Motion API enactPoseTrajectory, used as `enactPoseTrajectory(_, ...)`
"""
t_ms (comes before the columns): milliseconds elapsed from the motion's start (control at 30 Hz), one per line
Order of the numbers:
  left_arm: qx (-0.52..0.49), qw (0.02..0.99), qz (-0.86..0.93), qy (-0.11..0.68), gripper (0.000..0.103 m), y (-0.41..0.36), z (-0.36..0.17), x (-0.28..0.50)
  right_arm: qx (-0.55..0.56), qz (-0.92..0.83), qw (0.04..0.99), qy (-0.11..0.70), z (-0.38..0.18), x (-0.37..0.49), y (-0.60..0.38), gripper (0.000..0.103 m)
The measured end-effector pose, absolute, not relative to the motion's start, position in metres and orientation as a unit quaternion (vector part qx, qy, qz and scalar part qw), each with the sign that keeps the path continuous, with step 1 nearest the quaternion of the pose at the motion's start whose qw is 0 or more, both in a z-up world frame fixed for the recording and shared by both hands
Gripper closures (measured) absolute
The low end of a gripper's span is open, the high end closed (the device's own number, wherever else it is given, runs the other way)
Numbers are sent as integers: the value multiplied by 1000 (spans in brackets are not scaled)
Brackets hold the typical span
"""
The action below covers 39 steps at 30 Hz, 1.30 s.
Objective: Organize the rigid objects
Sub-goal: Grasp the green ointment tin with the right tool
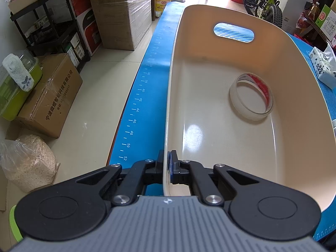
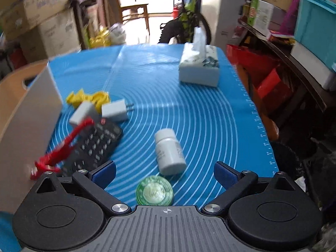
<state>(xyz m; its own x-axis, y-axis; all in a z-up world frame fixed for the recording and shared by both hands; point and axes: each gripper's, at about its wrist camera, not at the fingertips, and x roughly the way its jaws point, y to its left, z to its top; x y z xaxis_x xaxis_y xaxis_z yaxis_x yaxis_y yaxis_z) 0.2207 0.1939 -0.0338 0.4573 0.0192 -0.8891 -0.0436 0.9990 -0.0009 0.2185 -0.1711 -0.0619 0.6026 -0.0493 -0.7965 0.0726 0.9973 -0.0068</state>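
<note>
My left gripper [image 1: 167, 166] is shut on the near rim of a beige plastic basket [image 1: 294, 96]. A roll of clear tape [image 1: 251, 97] lies inside the basket. My right gripper [image 2: 164, 174] is open and empty above the blue mat [image 2: 210, 115]. A round green tin [image 2: 154, 193] lies between its fingers. A white pill bottle [image 2: 169, 151] lies on its side just beyond. To the left lie a black calculator [image 2: 94, 145], a red tool [image 2: 63, 145], two white chargers [image 2: 114, 110] and a yellow object [image 2: 88, 97]. The basket's side [image 2: 27, 126] stands at far left.
A tissue box [image 2: 199, 67] stands at the mat's far right and also shows in the left wrist view [image 1: 323, 67]. Cardboard boxes [image 1: 48, 92], a black shelf and bags crowd the floor on the left. A bicycle [image 2: 189, 21] and cluttered shelves lie beyond and to the right.
</note>
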Motion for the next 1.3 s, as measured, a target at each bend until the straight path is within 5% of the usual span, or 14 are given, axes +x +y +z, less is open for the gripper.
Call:
enactPoseTrajectory(367, -13, 854, 18, 521, 98, 195, -34, 221, -24, -21, 868, 495, -97, 230, -167, 5)
enactPoseTrajectory(667, -13, 854, 18, 521, 98, 195, -34, 221, -12, -21, 857, 514, -107, 235, -172, 18)
enactPoseTrajectory(933, -13, 854, 18, 521, 98, 195, -34, 221, 7, 5, 858, 513, -103, 233, -168, 48)
enactPoseTrajectory(1300, -12, 854, 18, 521, 98, 195, -34, 221, 33, -2, 878, 477, -73, 224, -164, 49)
